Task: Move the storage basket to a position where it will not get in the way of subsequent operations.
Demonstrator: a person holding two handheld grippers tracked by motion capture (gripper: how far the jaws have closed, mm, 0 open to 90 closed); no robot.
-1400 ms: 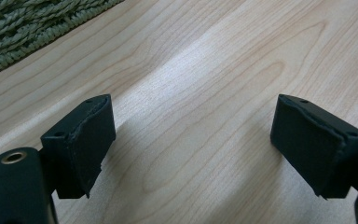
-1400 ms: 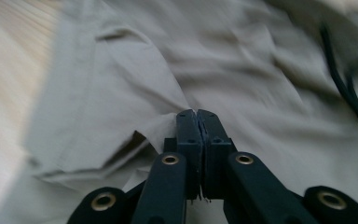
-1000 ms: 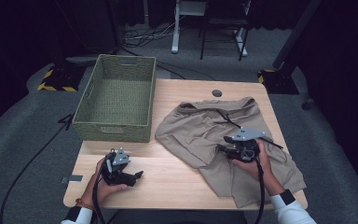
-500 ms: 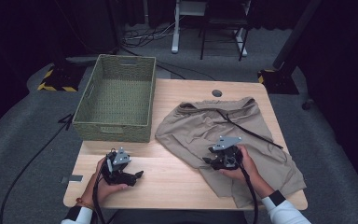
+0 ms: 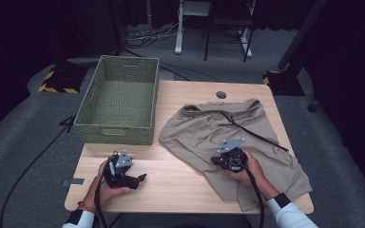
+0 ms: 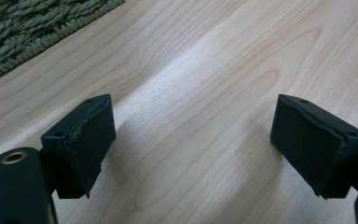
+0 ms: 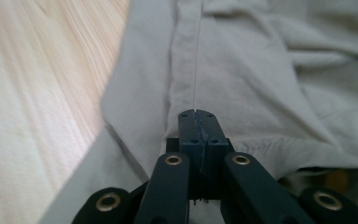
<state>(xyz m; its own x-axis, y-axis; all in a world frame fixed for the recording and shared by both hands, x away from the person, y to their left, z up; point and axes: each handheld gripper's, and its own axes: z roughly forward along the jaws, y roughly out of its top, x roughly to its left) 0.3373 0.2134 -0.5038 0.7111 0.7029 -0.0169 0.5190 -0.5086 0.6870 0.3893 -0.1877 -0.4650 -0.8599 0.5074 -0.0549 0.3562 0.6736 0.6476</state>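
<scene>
Looking down from the high view, the right gripper (image 5: 218, 160) sits low on the near left part of the khaki shorts (image 5: 261, 142), which lie spread over the right half of the desk (image 5: 180, 187). A black drawstring (image 5: 252, 132) runs across the cloth beyond this gripper and to its right. The left gripper (image 5: 140, 179) rests on bare wood well to the left of the shorts, held in the left hand (image 5: 105, 186); a woven green basket (image 5: 119, 102) stands beyond it at the far left of the desk. No brand, label or writing can be read on the shorts, the basket or the grippers.

In the left gripper view, the left gripper (image 6: 191, 149) has its jaws standing wide apart with nothing between them but the desk (image 6: 200, 84) wood. The basket (image 6: 32, 28) edge shows ahead of it, at the upper left.

In the right gripper view, the right gripper (image 7: 198, 122) has just closed: its jaws meet flat against each other, pressed down into the shorts (image 7: 247, 70) at a stitched seam that runs straight ahead from the tips. Whether a fold of the cloth is pinched between the pads cannot be told. To the left of the gripper the cloth ends in a curved edge, with bare desk (image 7: 42, 93) past it.
</scene>
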